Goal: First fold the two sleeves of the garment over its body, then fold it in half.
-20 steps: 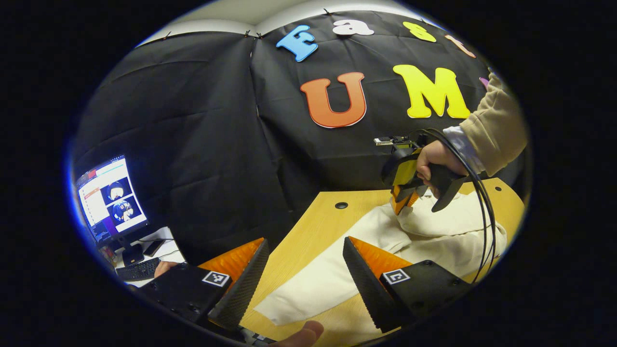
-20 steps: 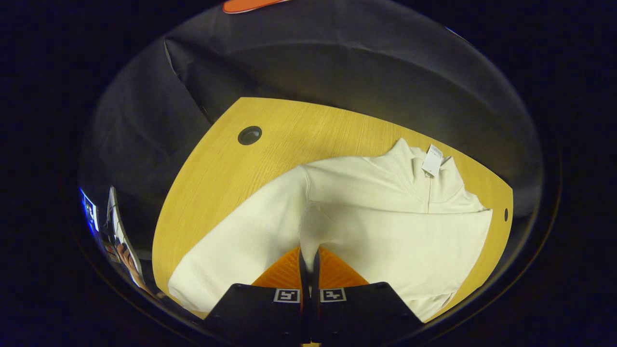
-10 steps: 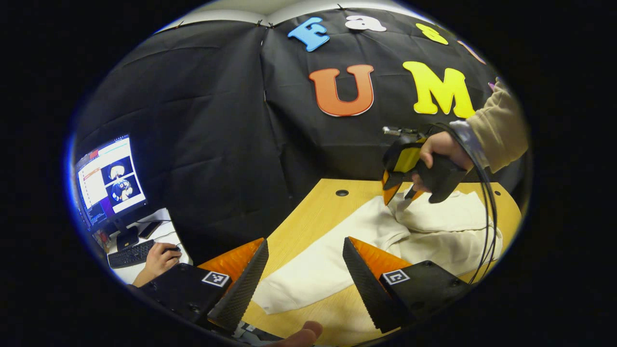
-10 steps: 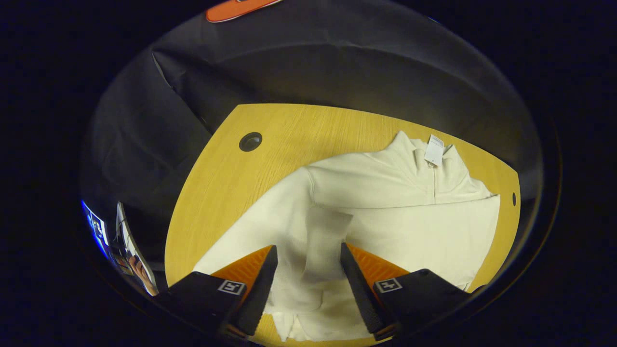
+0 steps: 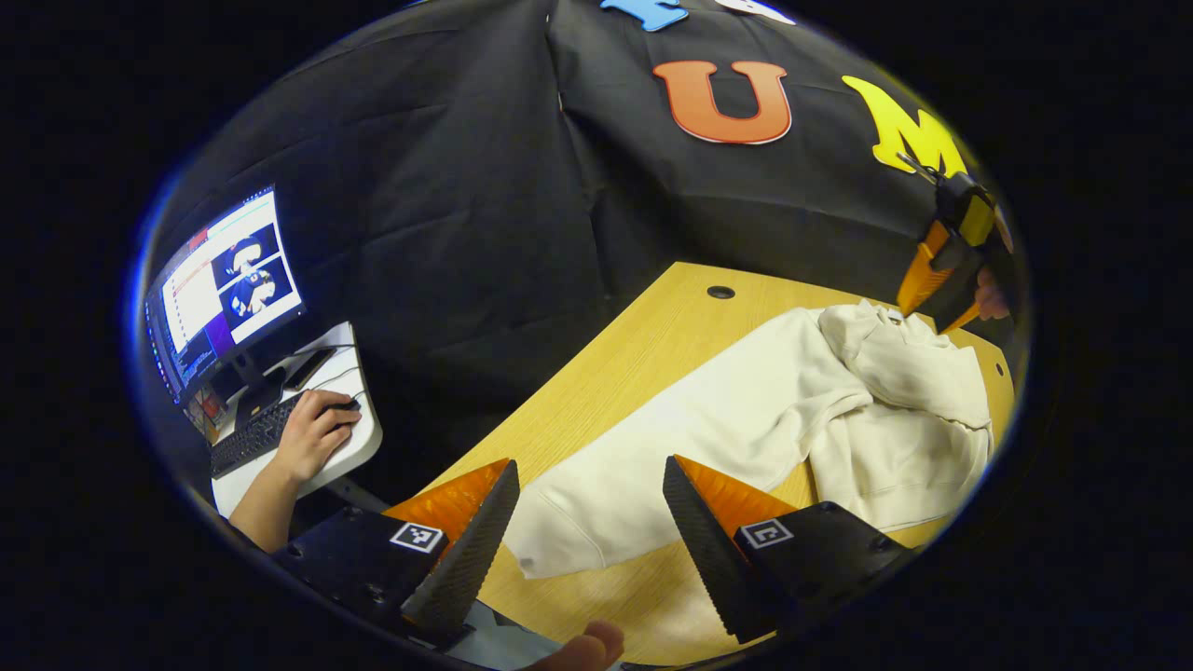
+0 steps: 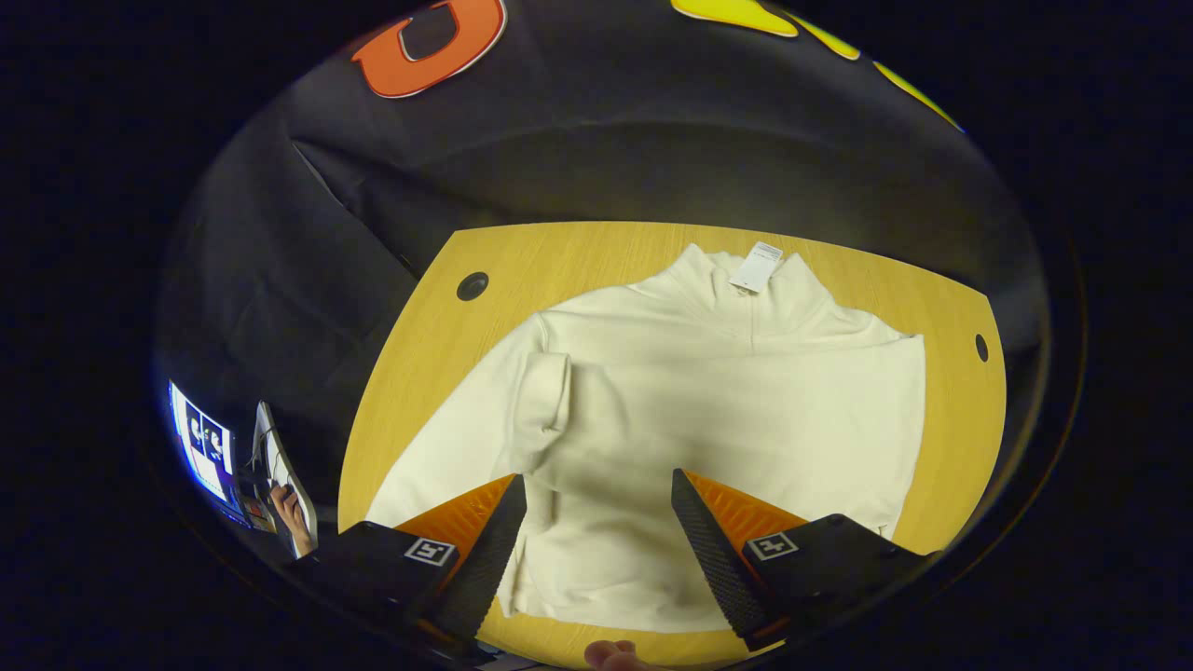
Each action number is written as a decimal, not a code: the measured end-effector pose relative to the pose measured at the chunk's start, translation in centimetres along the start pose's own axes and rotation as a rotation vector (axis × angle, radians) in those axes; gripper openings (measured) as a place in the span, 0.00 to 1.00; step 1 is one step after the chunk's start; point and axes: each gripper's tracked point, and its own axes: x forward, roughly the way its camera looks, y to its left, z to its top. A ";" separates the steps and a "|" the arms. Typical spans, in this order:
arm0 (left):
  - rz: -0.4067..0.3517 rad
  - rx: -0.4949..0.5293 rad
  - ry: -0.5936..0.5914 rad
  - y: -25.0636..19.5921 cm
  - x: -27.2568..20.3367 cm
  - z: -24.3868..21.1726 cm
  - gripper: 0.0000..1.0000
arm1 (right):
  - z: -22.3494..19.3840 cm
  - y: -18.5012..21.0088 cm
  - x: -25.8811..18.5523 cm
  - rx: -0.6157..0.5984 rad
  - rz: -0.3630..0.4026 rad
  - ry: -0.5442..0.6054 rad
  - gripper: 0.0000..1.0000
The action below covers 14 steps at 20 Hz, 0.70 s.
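Both grippers were spread wide with nothing between their fingers. From the right gripper view, my right gripper (image 6: 596,550) hung above the one cream pullover (image 6: 736,410), which lay face up on the wooden table (image 6: 429,373) with its collar toward the wall and a white tag (image 6: 756,266) at the neck. I counted one sleeve (image 6: 545,401) folded over the body and the other sleeve (image 6: 438,466) stretched out to the side. Two cable holes (image 6: 473,285) showed in the tabletop.

From the left gripper view, my left gripper (image 5: 587,522) was low over the near table edge, just above the outstretched sleeve's cuff (image 5: 559,536). That view added one monitor (image 5: 224,289), one keyboard (image 5: 252,438) and a person's hand (image 5: 312,433), apparently on a mouse.
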 end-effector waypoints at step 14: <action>0.089 -0.290 0.397 2.1 3.0 -9.3 0.99 | -11.5 -15.3 -5.4 0.007 -0.094 0.027 0.97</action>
